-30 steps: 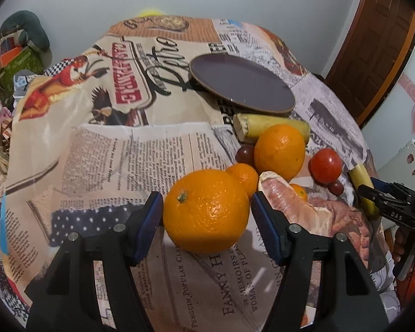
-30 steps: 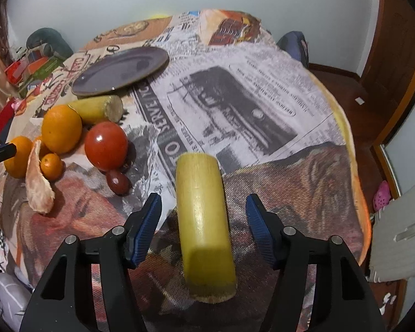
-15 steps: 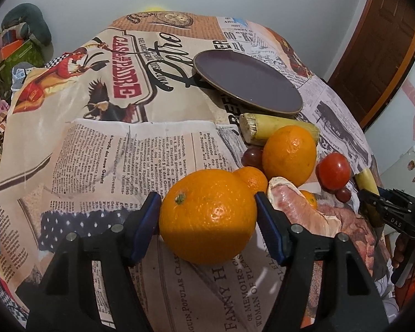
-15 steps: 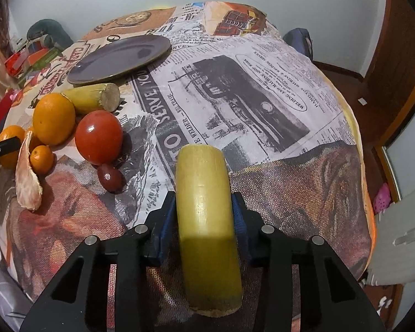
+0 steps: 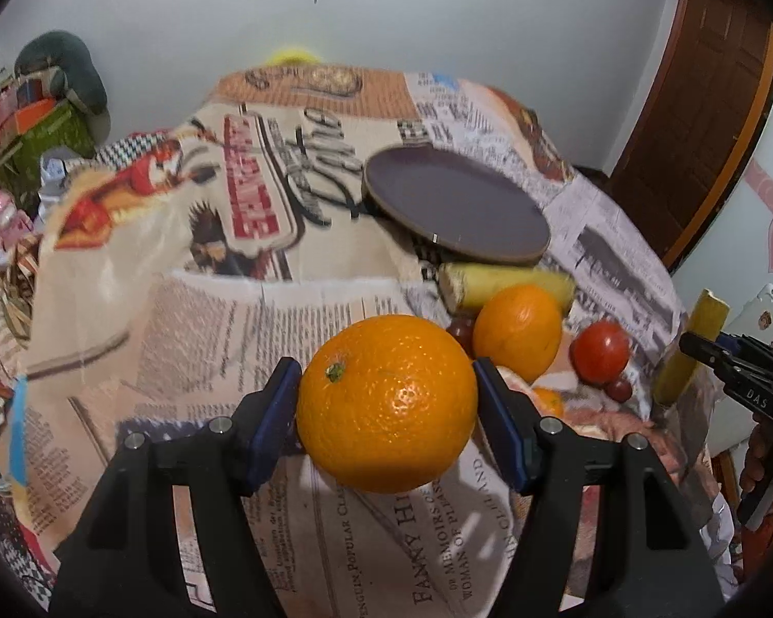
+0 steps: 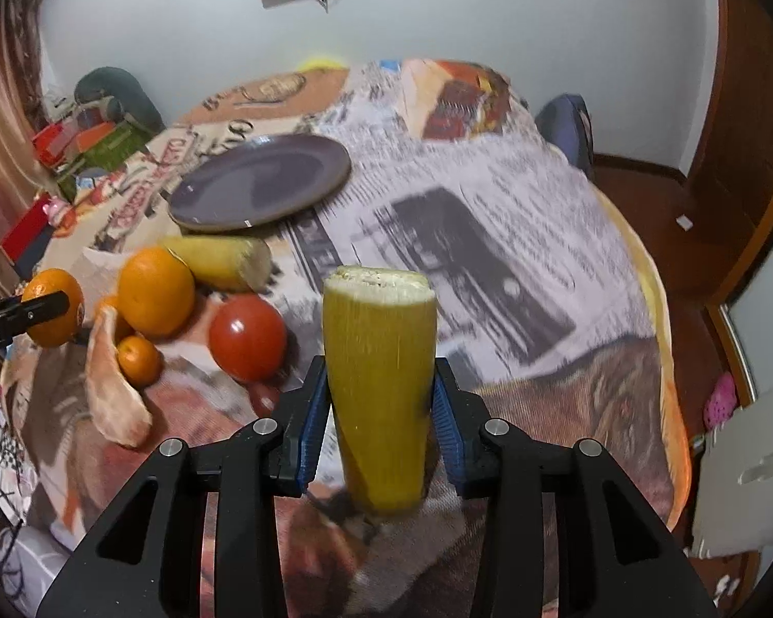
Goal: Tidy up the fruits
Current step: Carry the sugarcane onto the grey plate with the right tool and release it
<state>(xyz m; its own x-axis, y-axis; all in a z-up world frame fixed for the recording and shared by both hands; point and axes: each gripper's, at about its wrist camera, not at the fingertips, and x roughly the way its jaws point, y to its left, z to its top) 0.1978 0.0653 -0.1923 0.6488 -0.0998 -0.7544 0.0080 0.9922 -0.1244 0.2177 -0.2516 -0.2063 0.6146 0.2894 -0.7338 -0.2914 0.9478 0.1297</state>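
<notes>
My left gripper [image 5: 386, 407] is shut on a large orange [image 5: 386, 401] and holds it above the table. My right gripper [image 6: 381, 412] is shut on a yellow banana piece [image 6: 381, 391], lifted and tilted upward; it also shows in the left wrist view [image 5: 690, 350]. A dark purple plate [image 5: 453, 206] lies empty at the back, also in the right wrist view [image 6: 263, 180]. On the cloth lie a second orange [image 6: 154, 291], another banana piece [image 6: 221, 260], a tomato [image 6: 247, 335], a small mandarin [image 6: 138, 360] and a peel [image 6: 113, 401].
The round table has a newspaper-print cloth [image 6: 489, 237]. Small dark grapes [image 5: 618, 389] lie by the tomato. Cluttered boxes [image 5: 31, 129] stand left of the table. A brown door [image 5: 706, 118] is at the right.
My left gripper closed on the large orange and lifted it. My right gripper closed on the banana piece and raised it off the cloth, tilting it upward.
</notes>
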